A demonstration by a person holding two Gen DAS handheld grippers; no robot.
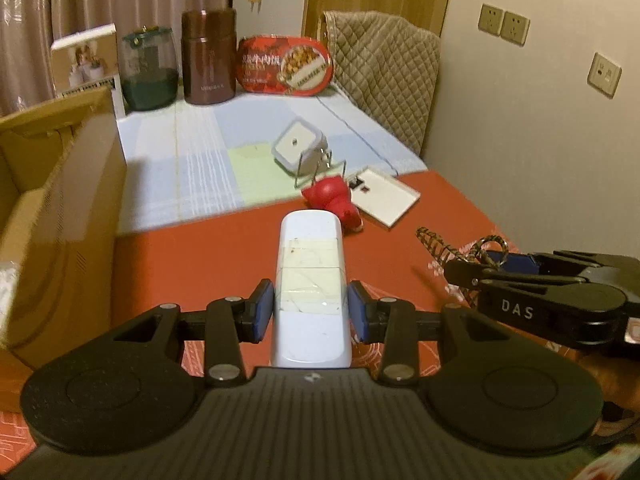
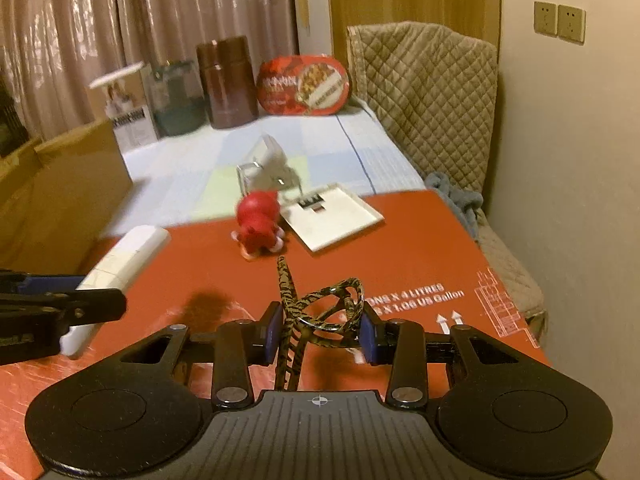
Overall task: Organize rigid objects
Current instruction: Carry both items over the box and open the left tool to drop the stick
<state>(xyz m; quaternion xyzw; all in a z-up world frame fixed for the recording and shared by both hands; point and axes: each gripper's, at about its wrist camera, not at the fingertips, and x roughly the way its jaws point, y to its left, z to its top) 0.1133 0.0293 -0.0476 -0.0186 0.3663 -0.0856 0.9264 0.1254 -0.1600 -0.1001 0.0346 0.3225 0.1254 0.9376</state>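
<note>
White taped remote (image 1: 310, 276) clamped in left gripper (image 1: 310, 308) | right gripper (image 2: 318, 330) clamps striped cord (image 2: 316, 312)

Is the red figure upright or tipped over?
Tipped. The red figure lies on its side on the red surface, its feet toward the camera, beside the white card.
</note>
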